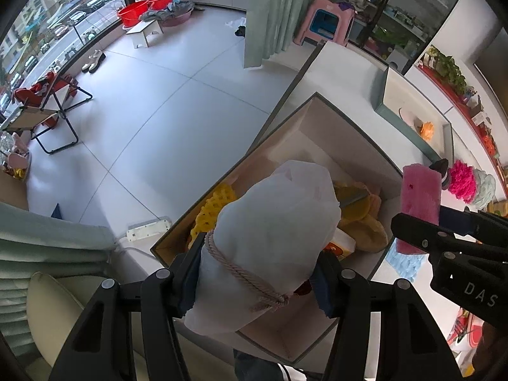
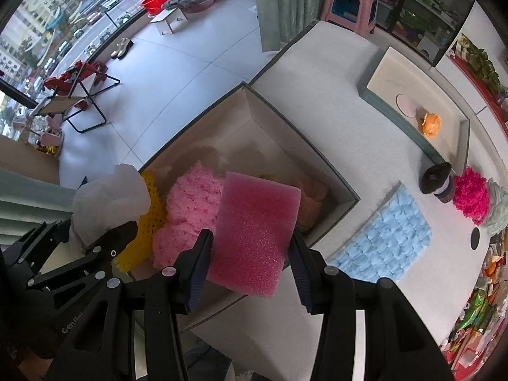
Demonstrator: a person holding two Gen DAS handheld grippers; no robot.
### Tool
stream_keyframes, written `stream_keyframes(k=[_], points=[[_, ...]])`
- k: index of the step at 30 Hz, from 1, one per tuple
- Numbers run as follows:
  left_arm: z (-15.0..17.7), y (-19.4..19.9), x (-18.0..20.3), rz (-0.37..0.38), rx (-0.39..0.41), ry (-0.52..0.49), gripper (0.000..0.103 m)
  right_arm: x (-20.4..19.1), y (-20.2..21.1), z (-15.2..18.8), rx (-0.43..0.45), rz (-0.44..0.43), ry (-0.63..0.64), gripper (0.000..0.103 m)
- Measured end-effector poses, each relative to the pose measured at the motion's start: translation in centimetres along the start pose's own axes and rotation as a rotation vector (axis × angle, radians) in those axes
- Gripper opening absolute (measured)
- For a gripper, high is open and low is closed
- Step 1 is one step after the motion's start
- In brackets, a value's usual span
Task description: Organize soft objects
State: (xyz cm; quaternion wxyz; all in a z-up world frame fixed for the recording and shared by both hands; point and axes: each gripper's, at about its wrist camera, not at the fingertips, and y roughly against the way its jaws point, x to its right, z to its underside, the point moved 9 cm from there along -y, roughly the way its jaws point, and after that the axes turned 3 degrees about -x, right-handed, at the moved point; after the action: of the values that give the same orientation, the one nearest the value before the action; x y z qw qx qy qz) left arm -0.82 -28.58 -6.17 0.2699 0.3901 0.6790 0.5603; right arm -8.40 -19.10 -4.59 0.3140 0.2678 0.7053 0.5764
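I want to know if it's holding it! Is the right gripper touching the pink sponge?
Touching. The right wrist view shows the right gripper with both pads pressed against the pink sponge's sides.

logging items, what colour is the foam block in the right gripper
Pink; the foam block shows best in the right wrist view.

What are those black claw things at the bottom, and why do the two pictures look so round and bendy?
The claws are two grabbers, and a person holds one in each hand. Each grabber carries a small camera with a very wide lens, which bends the picture. One picture looks along the left gripper, which squeezes a white cloth bag tied with a cord. The other looks along the right gripper, which squeezes a pink foam sponge. Both hang over an open box on a white table. Inside lie a fluffy pink cloth and a yellow net. A blue mat lies beside the box.
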Motion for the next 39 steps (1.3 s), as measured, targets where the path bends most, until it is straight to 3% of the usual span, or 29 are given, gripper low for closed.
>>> stream_keyframes(k=[18,21,23,24,25,26,28,30,35,39], points=[[-0.5,-1.7,0.7,-0.009,-0.043,-0.008,0.06,0.8,-2.2,-1.4,-0.041,0.0,0.01,0.051],[-0.4,-1.8,0.9,0.013,-0.046,-0.002,0.068,0.6,-3.1,-1.6,-0.062,-0.013,0.019,0.052],[-0.2,-2.0,0.4,-0.001,-0.057,0.006,0.073,0.7,-3.6,-1.6,-0.085,-0.011,0.019,0.062],[-0.1,-2.0,0.0,-0.011,-0.061,0.013,0.087,1.1,-3.8,-1.6,-0.097,0.003,0.016,0.067],[0.0,-2.0,-0.3,-0.017,-0.061,0.021,0.095,1.8,-3.9,-1.5,-0.105,0.029,0.007,0.079],[0.0,-1.8,-0.7,-0.021,-0.055,0.029,0.103,2.2,-3.8,-1.4,-0.103,0.021,-0.002,0.084],[0.2,-1.4,-1.1,-0.039,-0.04,0.028,0.103,2.4,-3.5,-1.0,-0.113,-0.036,-0.023,0.088],[0.3,-0.8,-1.1,-0.036,-0.025,0.023,0.103,2.5,-3.1,-0.7,-0.107,-0.05,-0.036,0.103],[0.4,2.7,-0.3,-0.013,0.064,0.0,0.103,1.7,-0.4,-0.1,-0.043,-0.091,-0.042,0.103],[0.5,5.7,0.1,0.071,0.107,-0.002,0.103,1.7,2.3,0.1,0.043,-0.069,-0.058,0.103]])
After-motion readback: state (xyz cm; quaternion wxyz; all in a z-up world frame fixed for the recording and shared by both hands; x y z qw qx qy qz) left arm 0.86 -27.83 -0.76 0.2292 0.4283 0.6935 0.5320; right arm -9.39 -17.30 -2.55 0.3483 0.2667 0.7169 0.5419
